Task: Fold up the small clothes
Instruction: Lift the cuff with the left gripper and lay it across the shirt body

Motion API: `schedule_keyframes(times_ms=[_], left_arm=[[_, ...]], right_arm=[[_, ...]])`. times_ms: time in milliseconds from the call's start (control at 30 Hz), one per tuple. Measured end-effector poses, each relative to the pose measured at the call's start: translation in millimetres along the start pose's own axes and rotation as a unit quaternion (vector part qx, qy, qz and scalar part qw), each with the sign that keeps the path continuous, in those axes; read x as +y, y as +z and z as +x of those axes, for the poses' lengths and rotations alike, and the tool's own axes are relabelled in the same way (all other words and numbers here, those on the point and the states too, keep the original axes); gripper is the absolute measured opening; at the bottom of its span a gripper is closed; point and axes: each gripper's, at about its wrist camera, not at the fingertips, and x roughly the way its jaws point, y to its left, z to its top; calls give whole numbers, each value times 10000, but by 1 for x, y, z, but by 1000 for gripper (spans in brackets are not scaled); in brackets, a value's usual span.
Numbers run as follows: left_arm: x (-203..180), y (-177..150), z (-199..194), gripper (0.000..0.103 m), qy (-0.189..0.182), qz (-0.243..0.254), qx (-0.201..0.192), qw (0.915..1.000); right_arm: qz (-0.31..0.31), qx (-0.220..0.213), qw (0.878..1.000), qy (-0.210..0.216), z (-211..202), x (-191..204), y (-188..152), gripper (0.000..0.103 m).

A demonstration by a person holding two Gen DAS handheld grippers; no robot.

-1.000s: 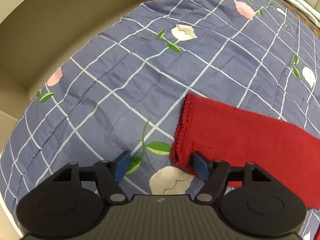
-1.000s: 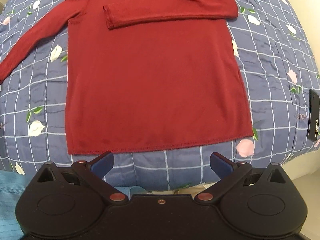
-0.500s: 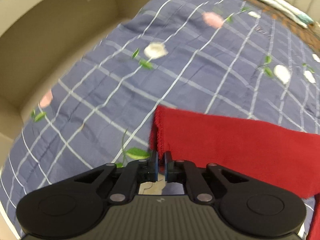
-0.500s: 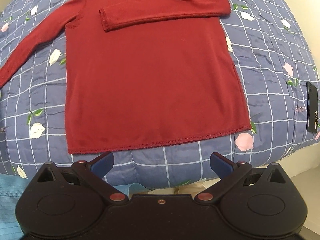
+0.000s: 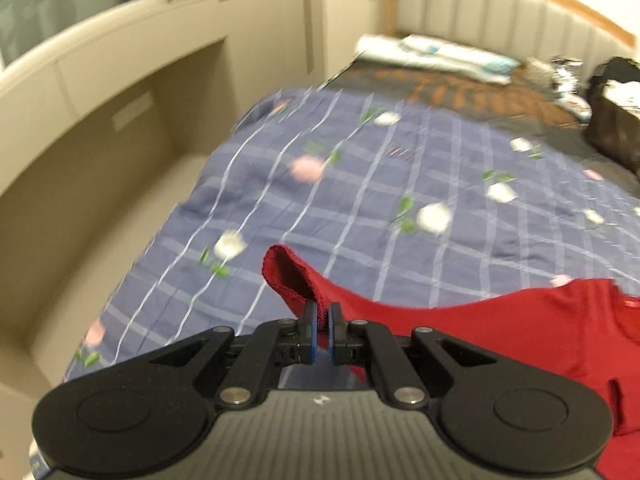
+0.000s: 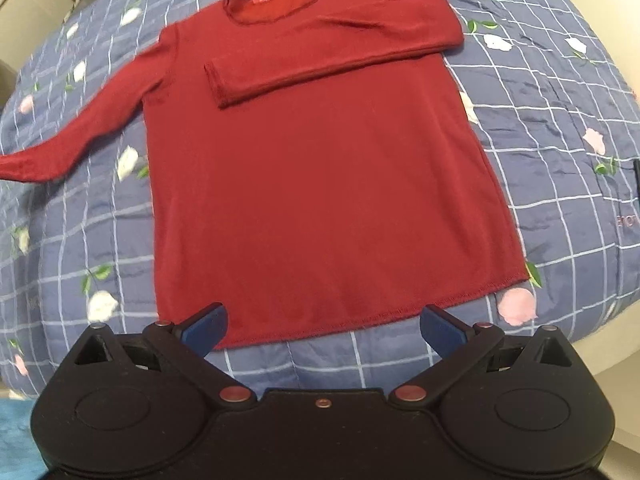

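Observation:
A red long-sleeved sweater (image 6: 320,168) lies flat on the blue checked quilt (image 6: 560,184). One sleeve (image 6: 328,64) is folded across its chest; the other sleeve (image 6: 76,136) stretches out to the left. My left gripper (image 5: 321,316) is shut on the cuff (image 5: 288,276) of that outstretched sleeve and holds it lifted off the quilt (image 5: 360,184). The sleeve hangs in a curve to the sweater body (image 5: 520,340) at the right. My right gripper (image 6: 322,326) hovers open over the sweater's bottom hem (image 6: 360,316), holding nothing.
The bed's left edge (image 5: 168,232) drops to a beige floor and wall (image 5: 100,128). Pillows (image 5: 432,52), a padded headboard (image 5: 500,12) and a dark bag (image 5: 616,104) lie at the far end. A dark flat object (image 6: 636,176) rests on the quilt's right edge.
My left gripper closed on the sleeve cuff and raised it off the quilt, tilting upward. My right gripper moved in closer over the hem and stayed open.

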Motion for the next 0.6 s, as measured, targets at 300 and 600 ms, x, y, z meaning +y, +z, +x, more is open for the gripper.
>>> schedule_keyframes(times_ms=[300, 600], left_arm=[[-120, 16, -70, 4, -782, 999, -641, 9898], [-273, 2, -97, 4, -1647, 1823, -678, 9670]], right_arm=[[327, -164, 9987, 348, 10, -34, 24, 102], [608, -167, 9971, 429, 18, -87, 44, 102]])
